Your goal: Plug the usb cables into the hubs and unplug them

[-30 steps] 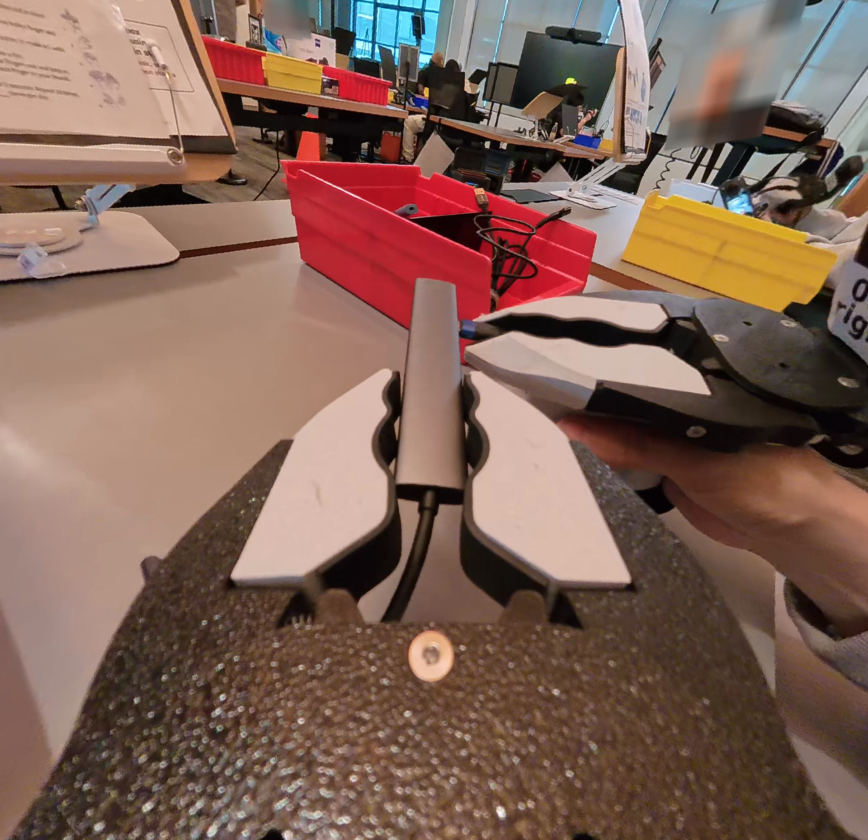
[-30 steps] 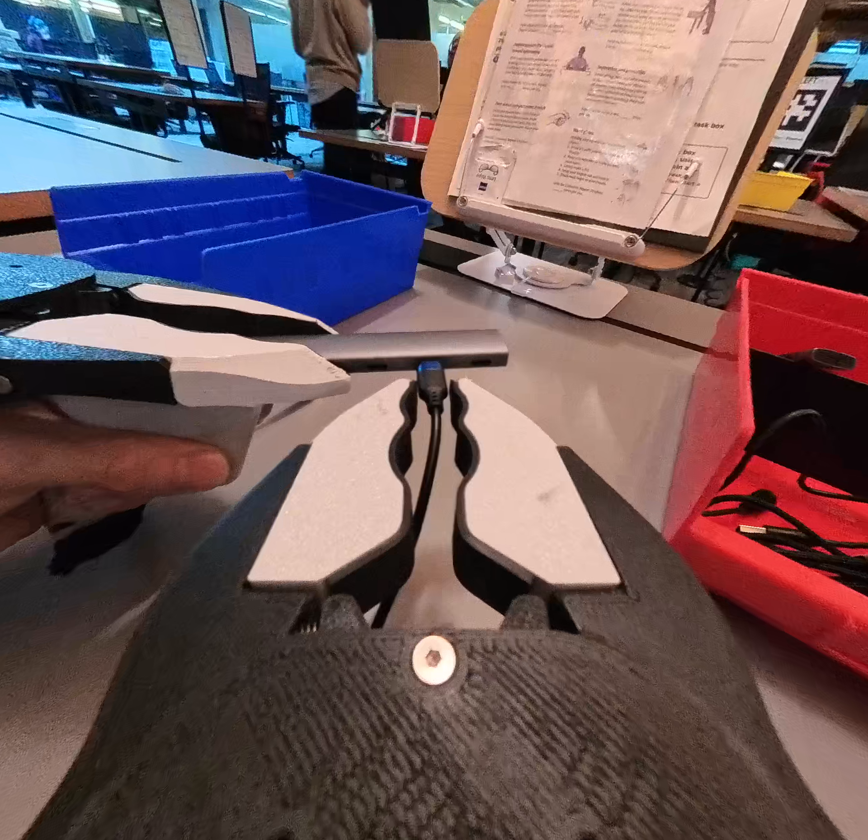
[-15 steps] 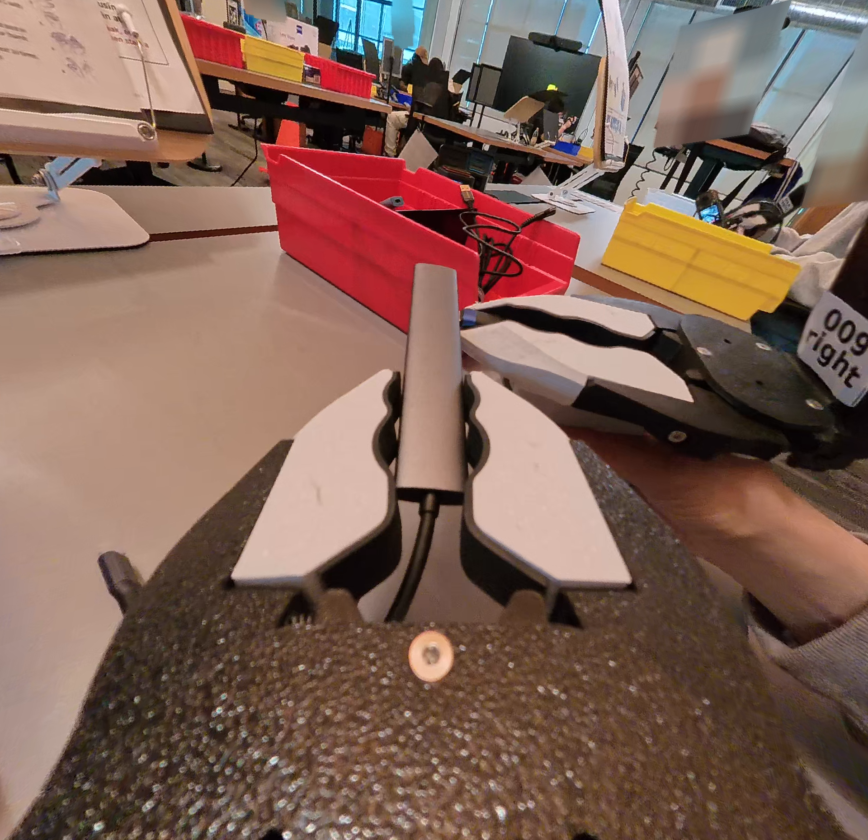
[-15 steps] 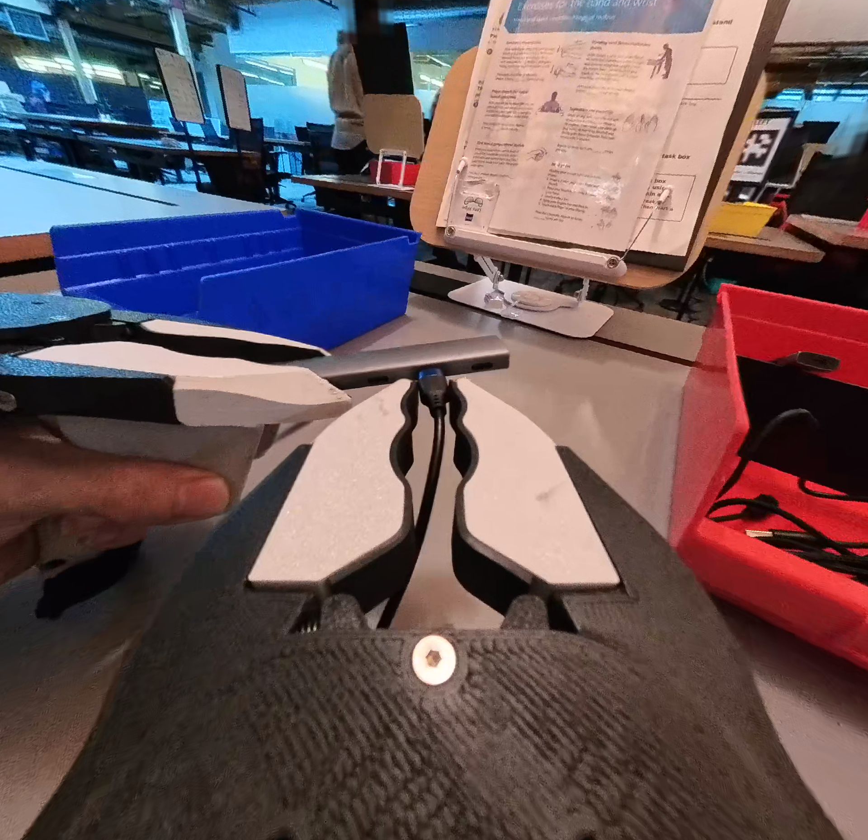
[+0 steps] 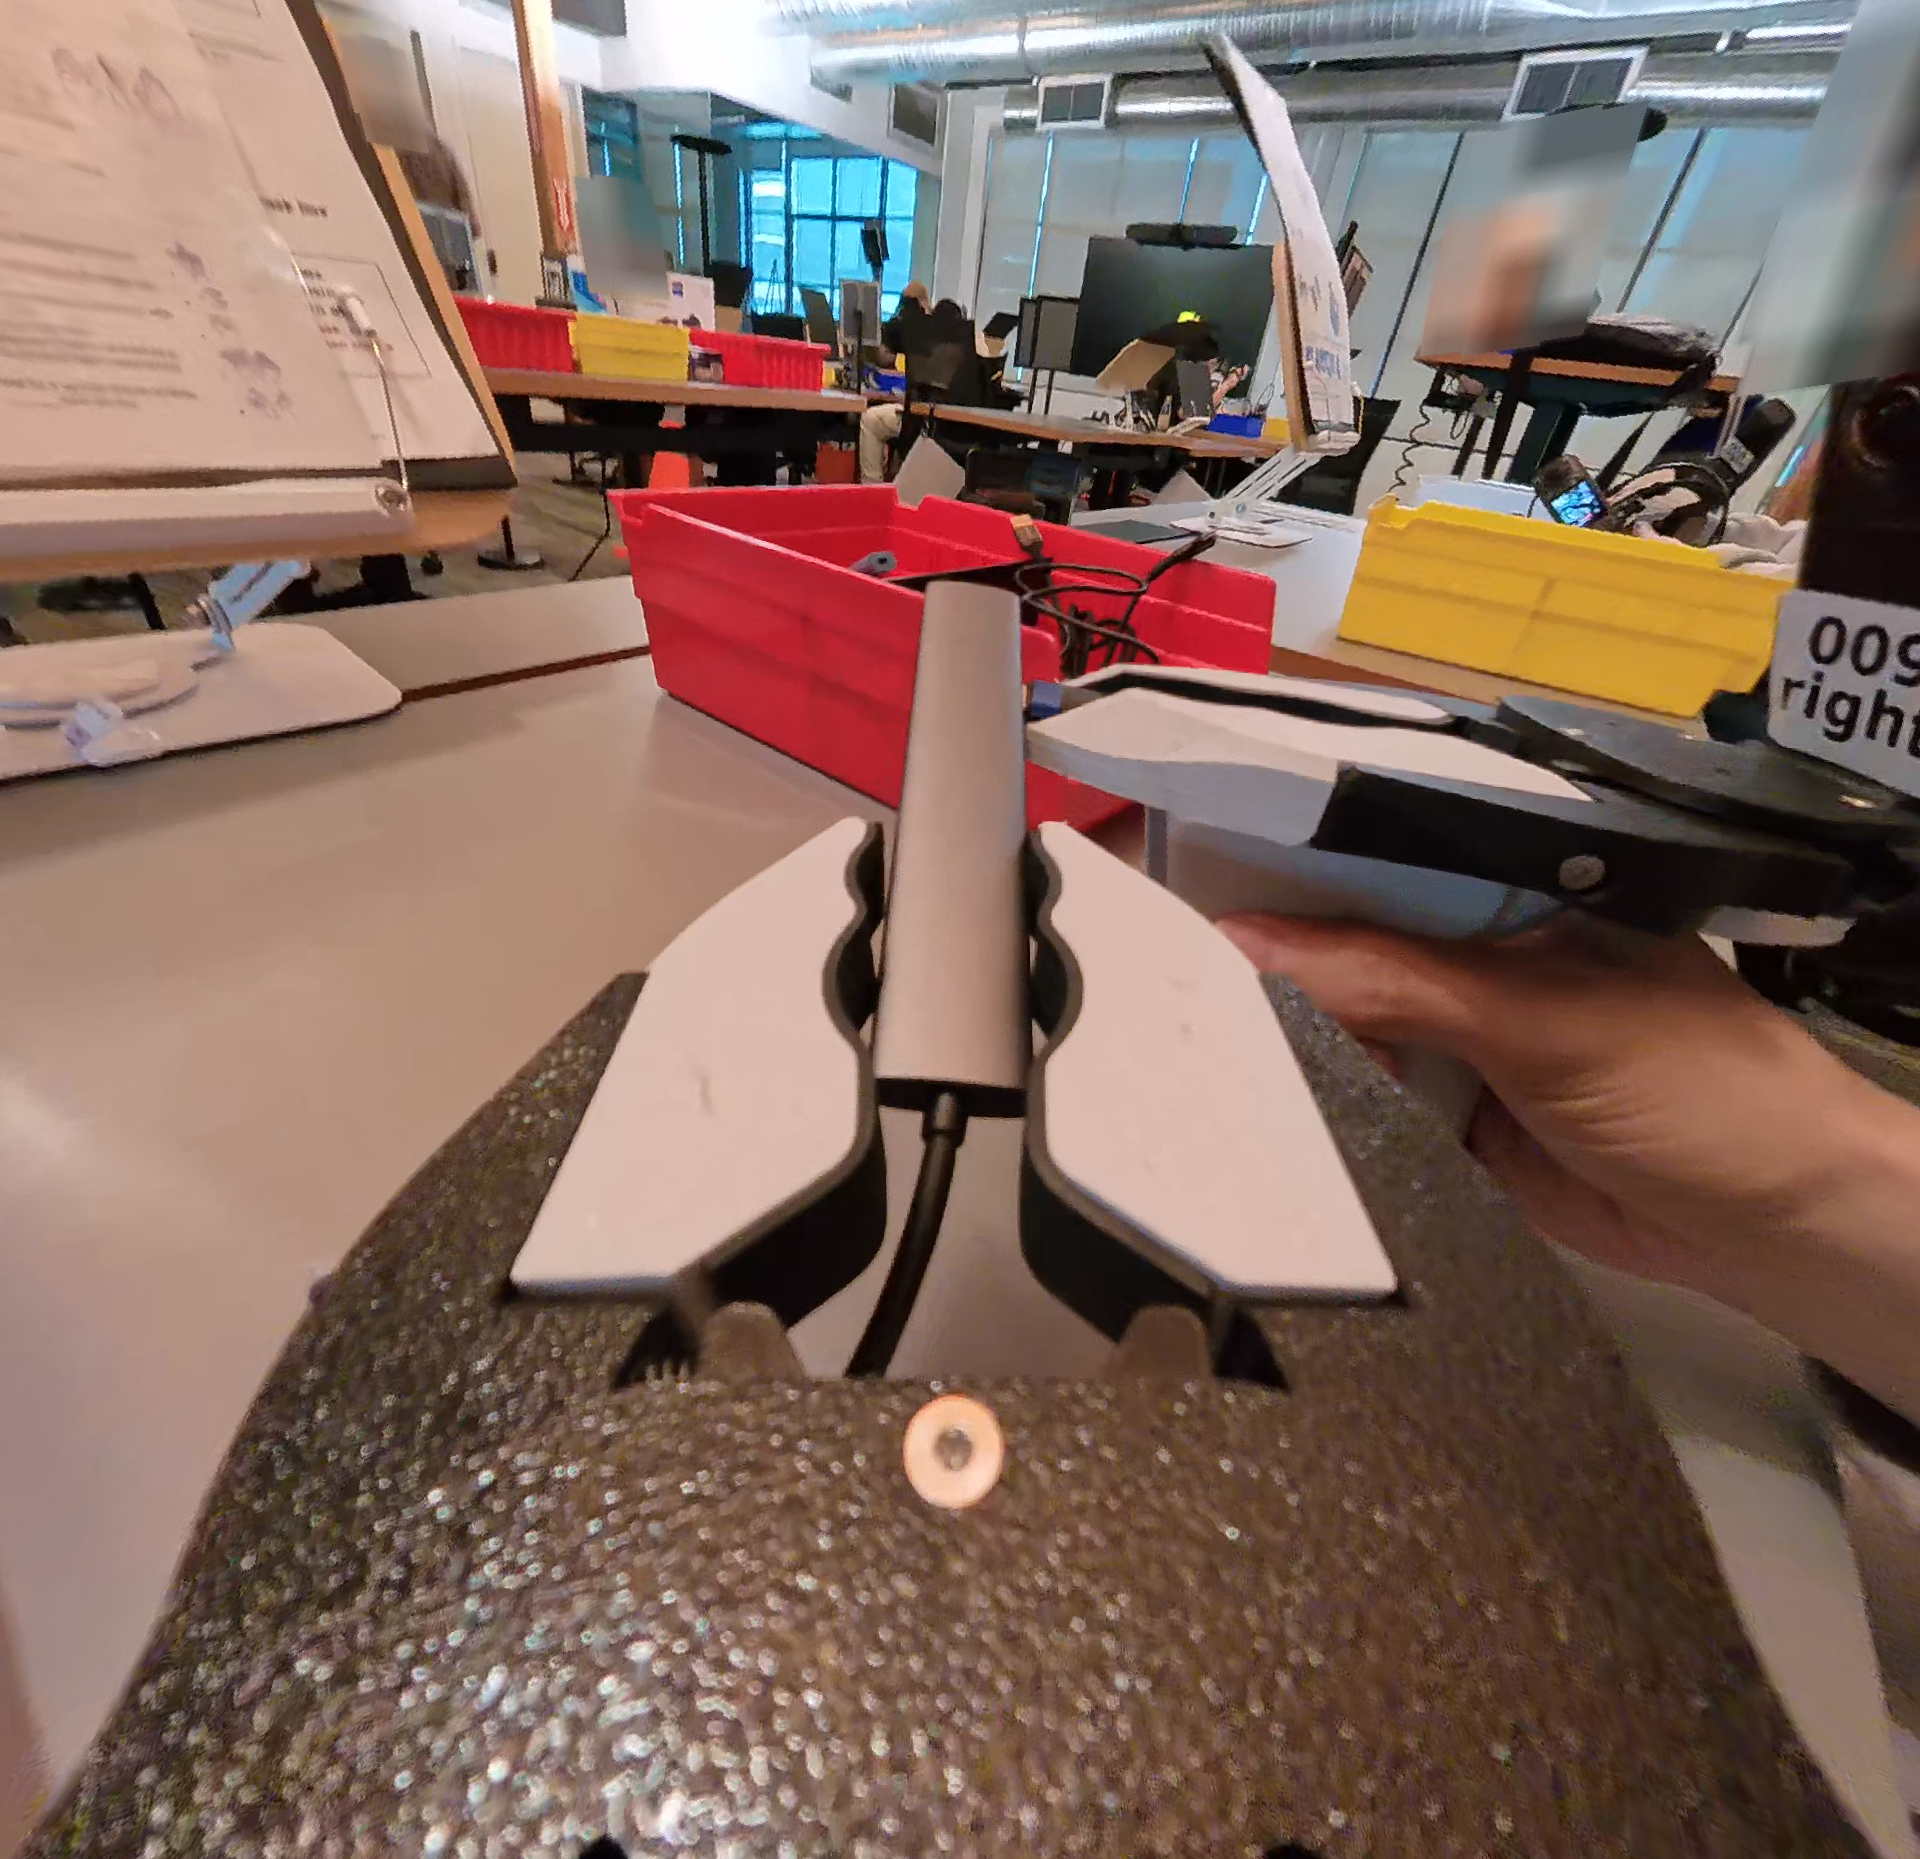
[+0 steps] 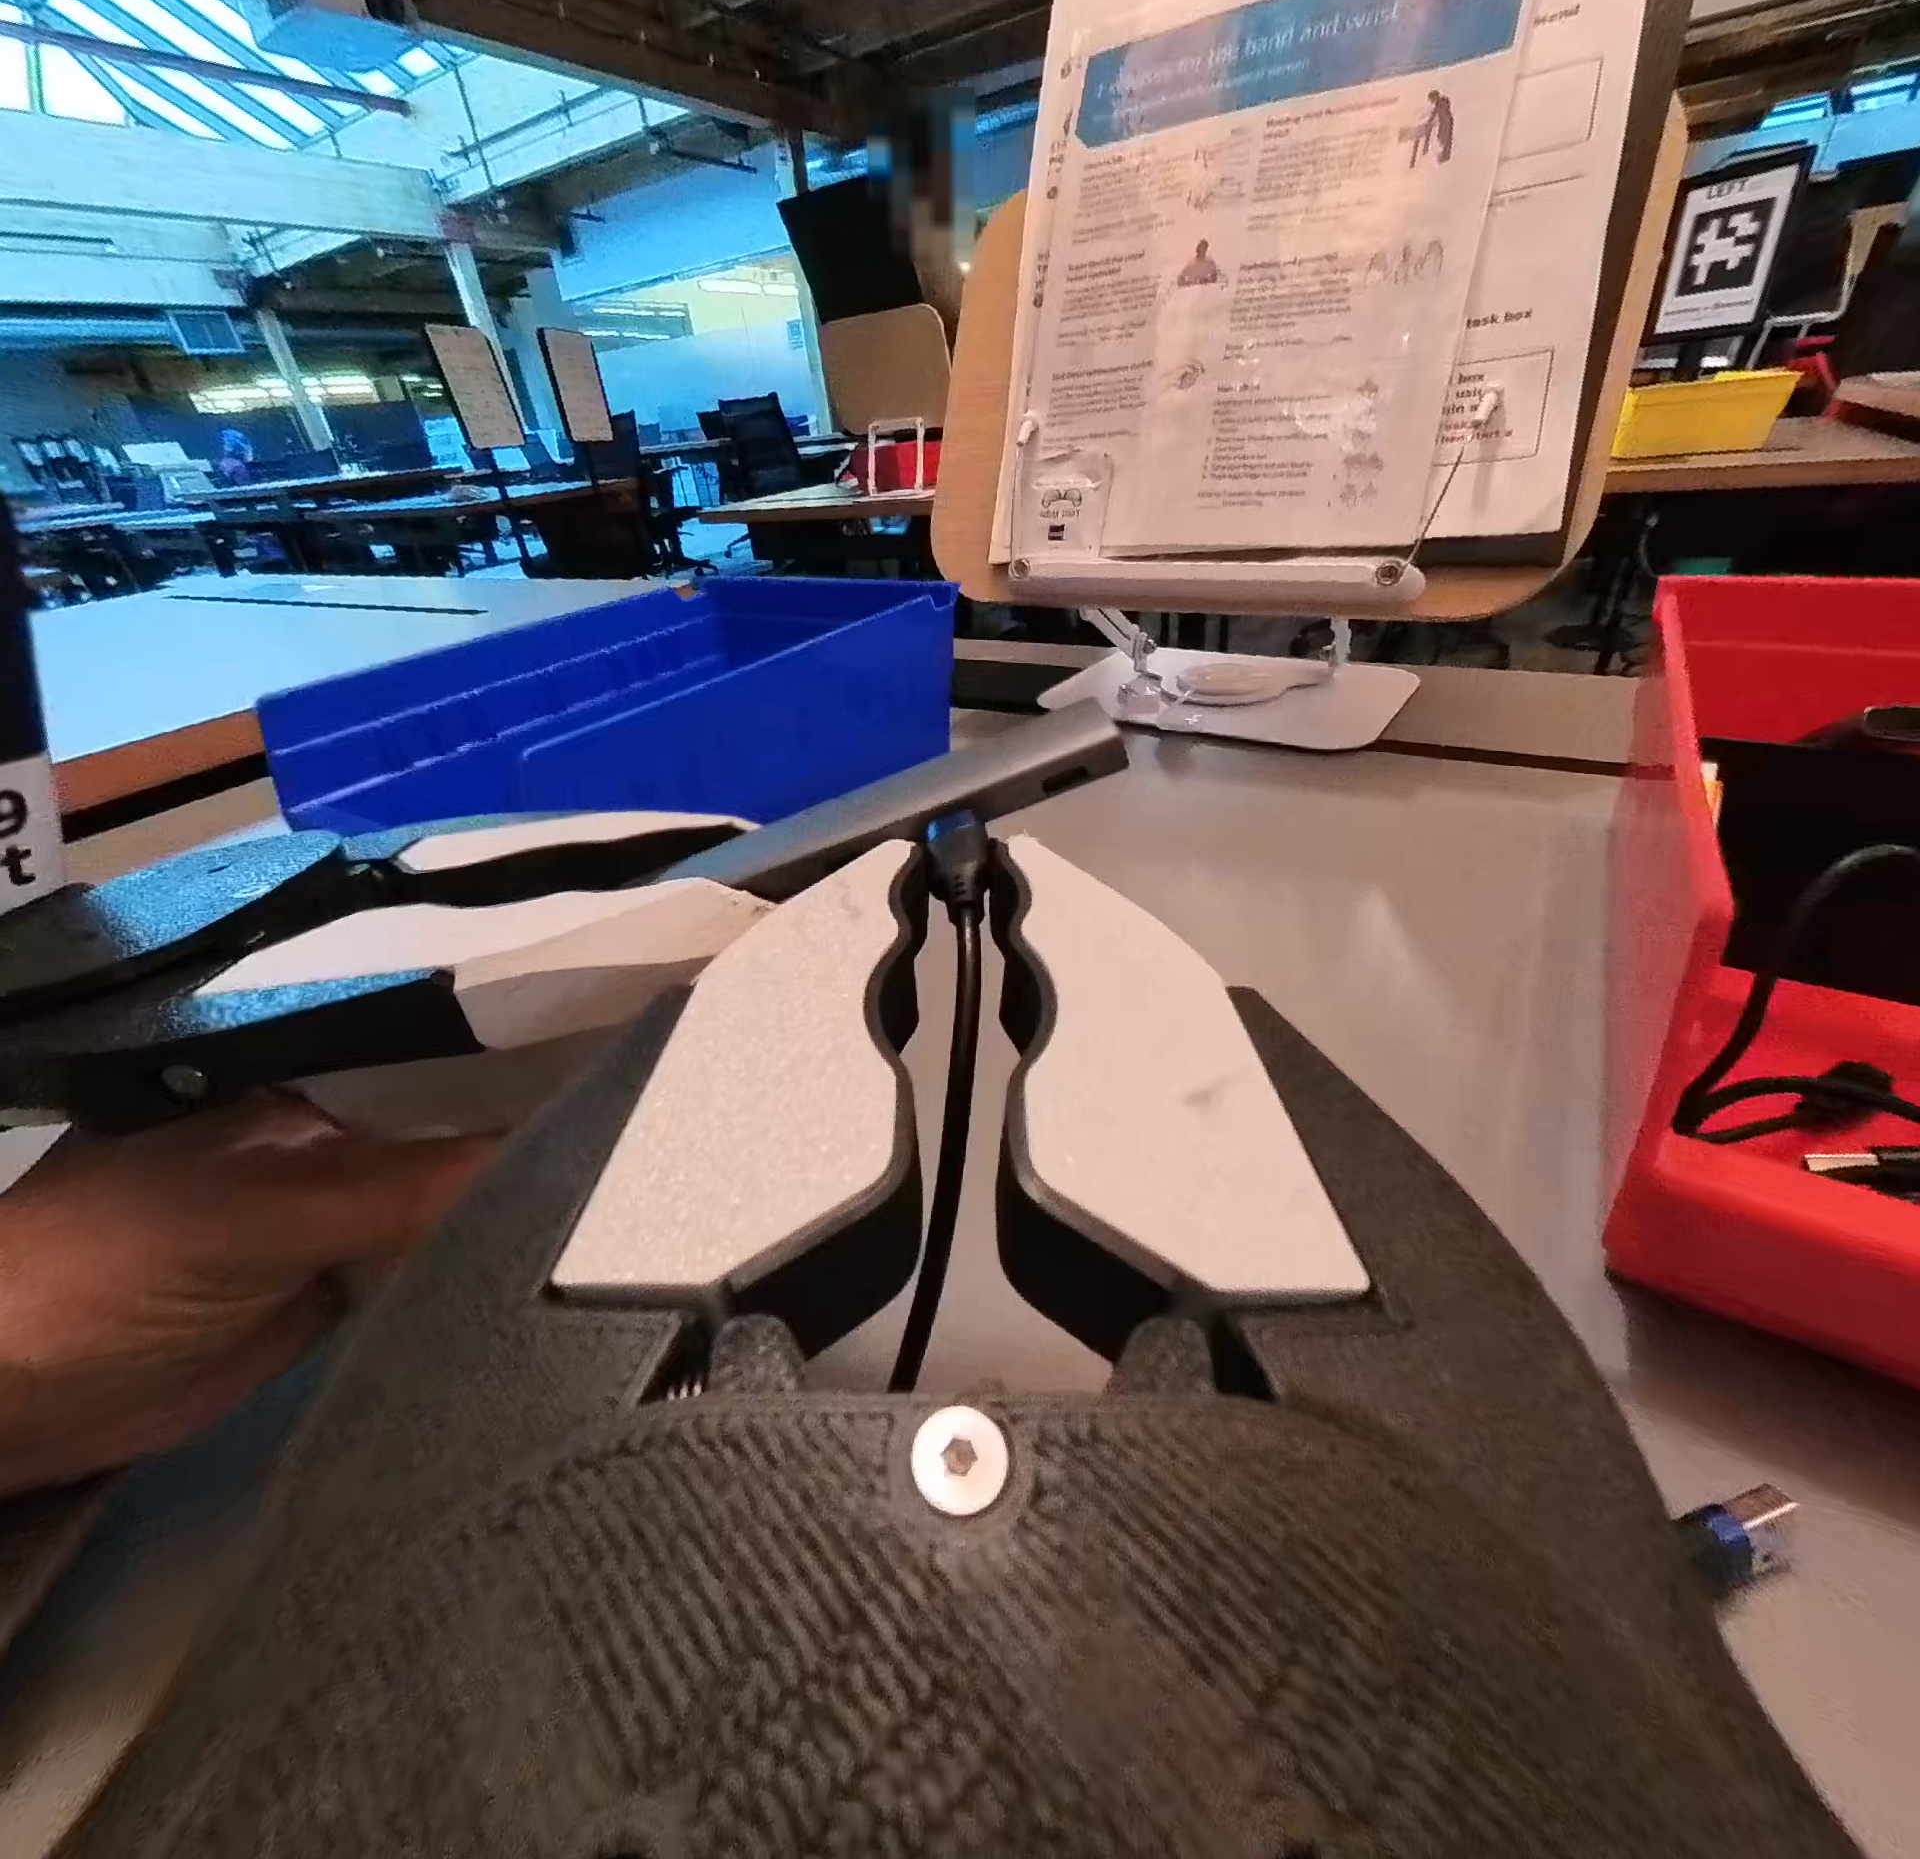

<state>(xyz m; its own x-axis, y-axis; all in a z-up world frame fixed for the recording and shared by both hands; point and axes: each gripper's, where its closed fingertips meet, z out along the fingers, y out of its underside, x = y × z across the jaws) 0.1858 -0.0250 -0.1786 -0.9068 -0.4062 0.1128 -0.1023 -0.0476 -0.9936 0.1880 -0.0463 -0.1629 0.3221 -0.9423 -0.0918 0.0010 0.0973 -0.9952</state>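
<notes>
White label (image 5: 1849, 679) on right hand-held gripper (image 5: 1049, 723); printed.

Bare table (image 5: 312, 926) left (red bin (image 5: 790, 614) right)

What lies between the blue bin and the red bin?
In the right wrist view, the document stand and bare table lie between blue bin and red bin.

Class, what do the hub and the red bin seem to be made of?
Hub: probably metal, matte grey; even, soft sheen and crisp edges, though painted plastic is possible. Red bin: moulded plastic, glossy; uniform colour, ribbed walls, shiny highlights.
</notes>
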